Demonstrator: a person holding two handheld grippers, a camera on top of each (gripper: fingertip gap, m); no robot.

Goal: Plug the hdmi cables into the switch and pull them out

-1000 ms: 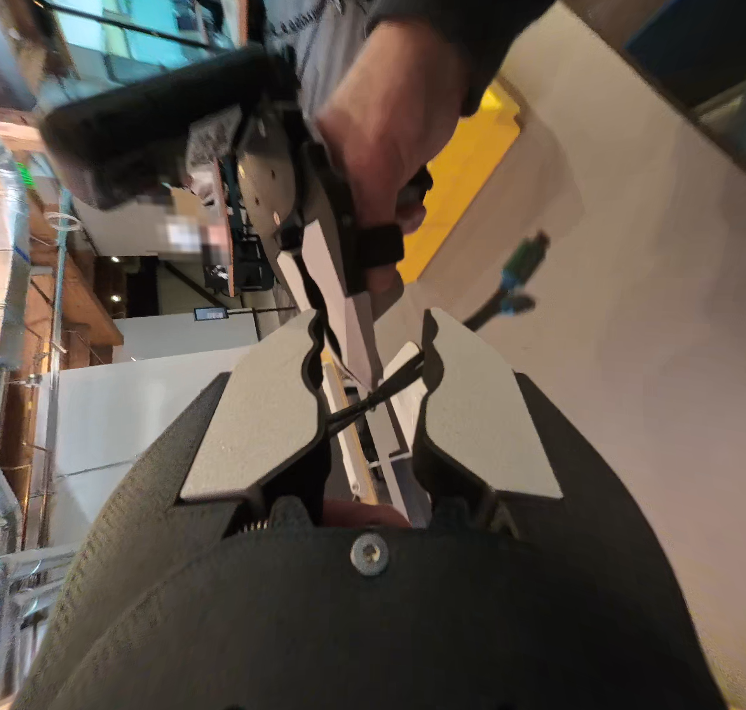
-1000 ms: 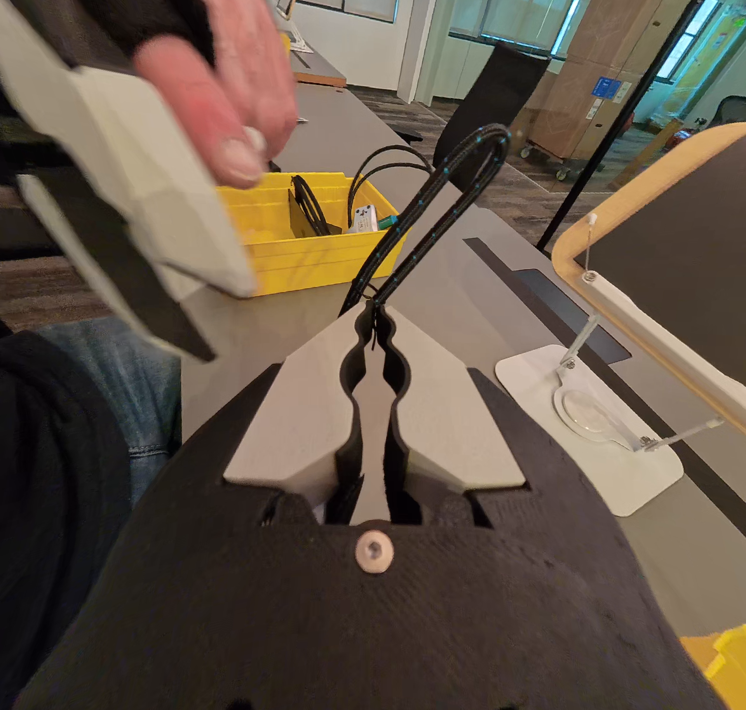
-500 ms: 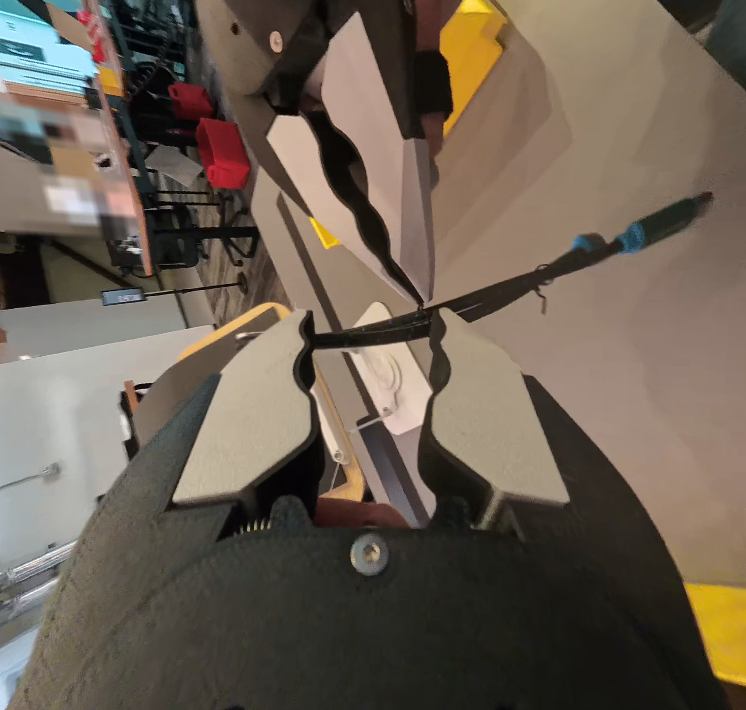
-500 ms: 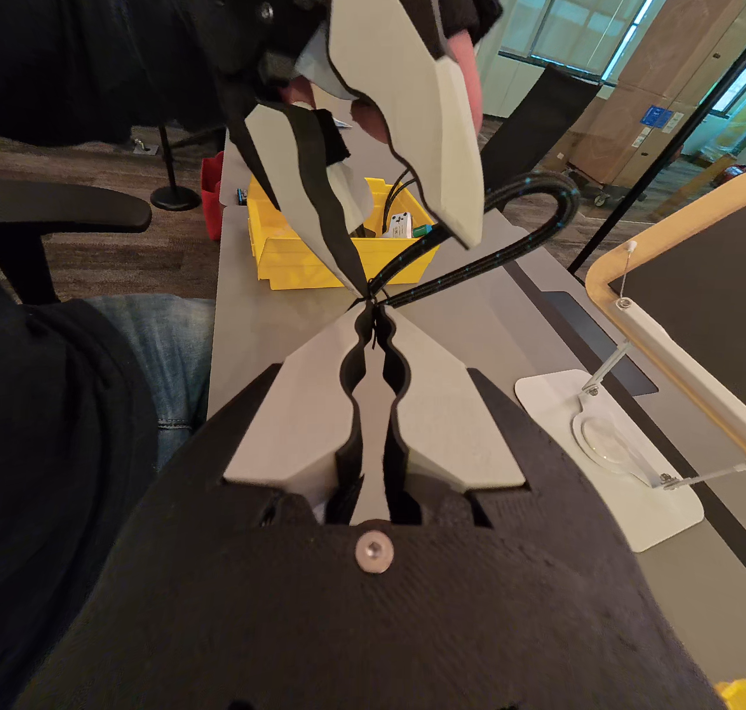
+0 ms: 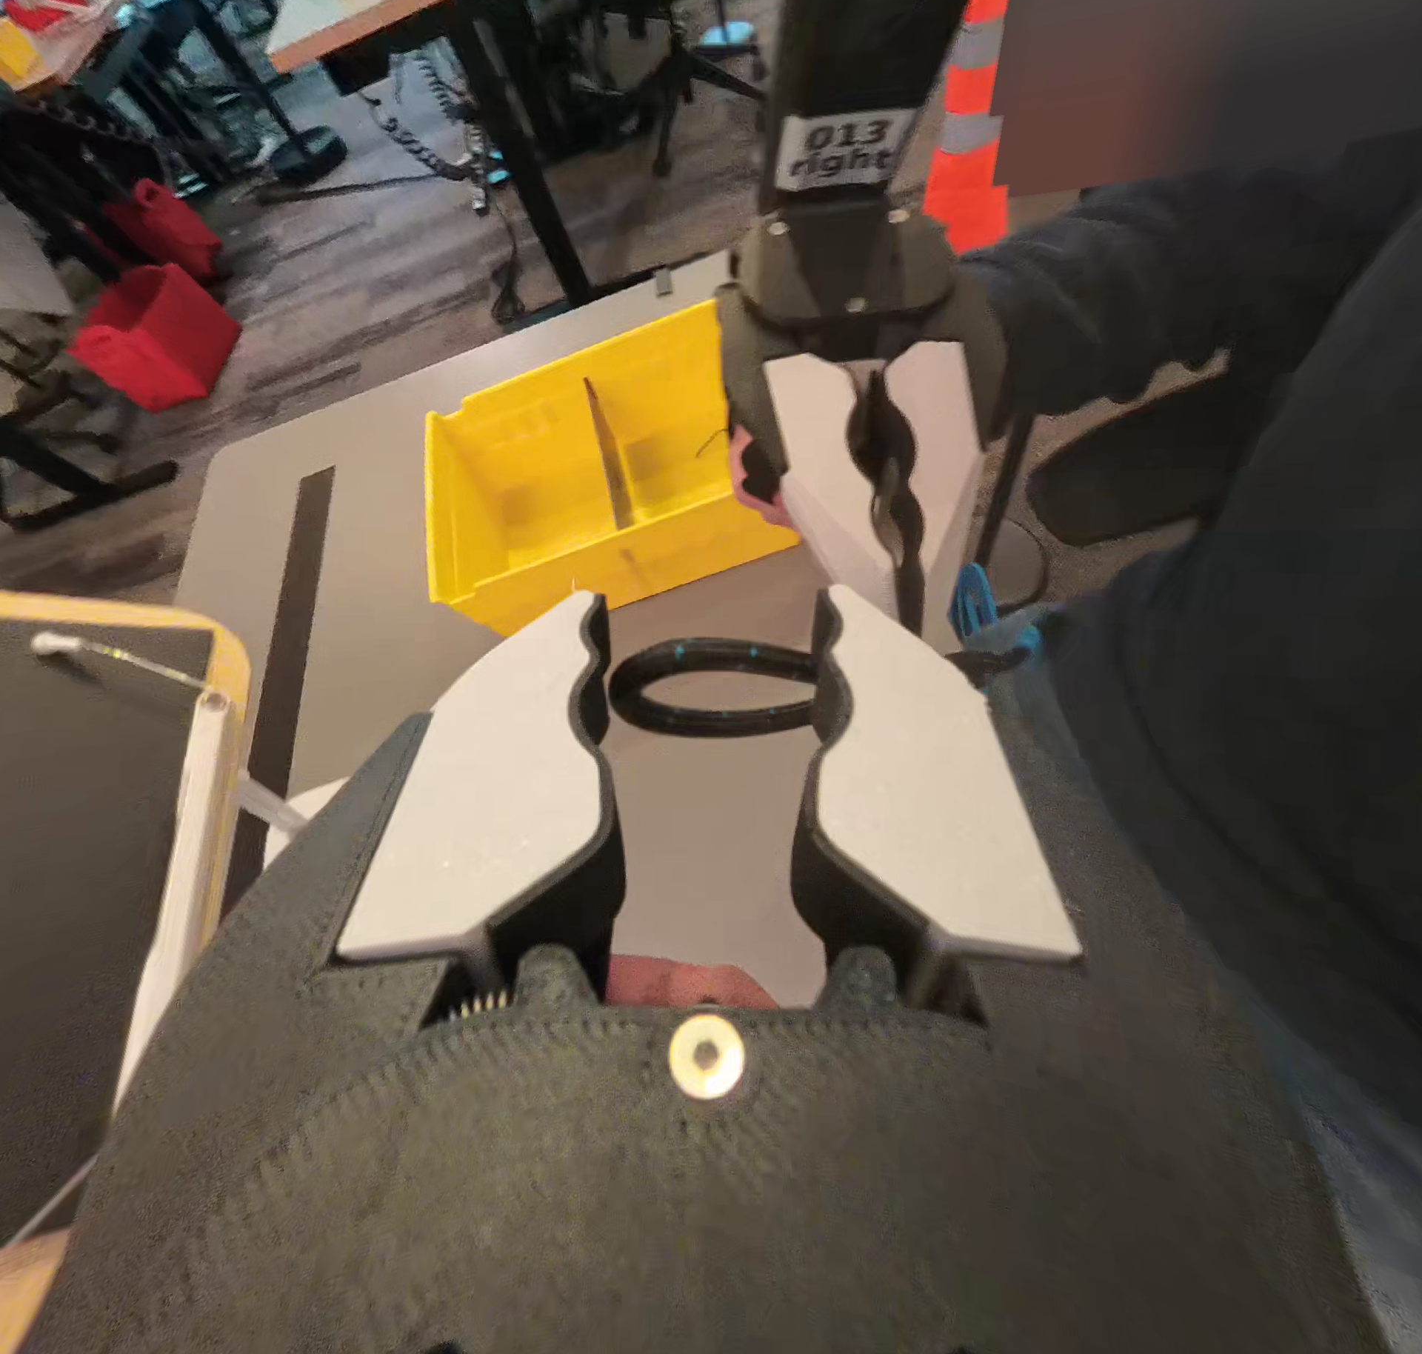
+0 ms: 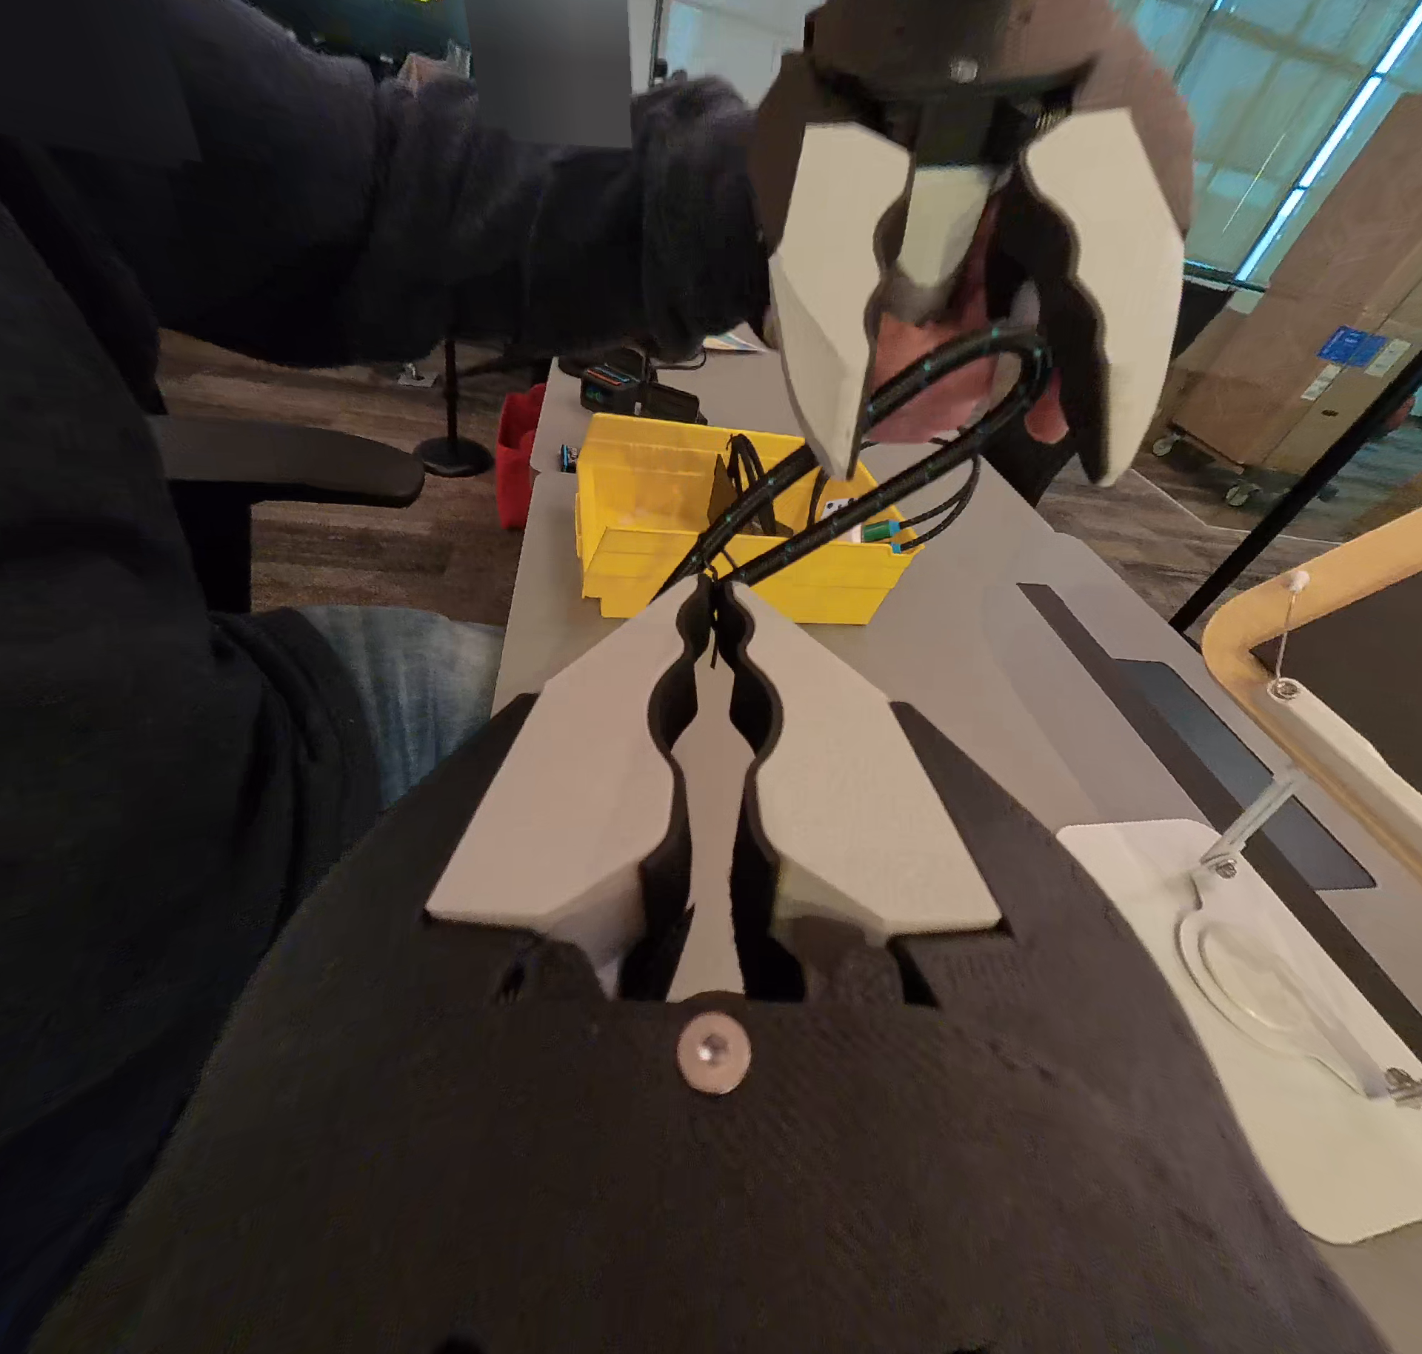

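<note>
Grey desk (image 6: 923, 671), right claw (image 6: 712, 586) clamped on looped black cable (image 6: 1023, 363) (seemingly braided), left claw (image 5: 712, 617) spread wide around loop.

Even indoor light, slight blur

Daylight enters through windows (image 6: 1262, 109) at one o'clock; the desk (image 5: 369, 547) shows soft shadows, and edges bend and smear.

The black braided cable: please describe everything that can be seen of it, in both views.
The black braided cable looks woven, with small teal flecks. It is folded into a loop. The right gripper is shut on it at the fingertips, where a thin tie seems to bind the two strands. The loop rises between the spread fingers of the open left gripper; whether they touch it is unclear. In the left wrist view, blue connector parts show beyond the right gripper.
</note>
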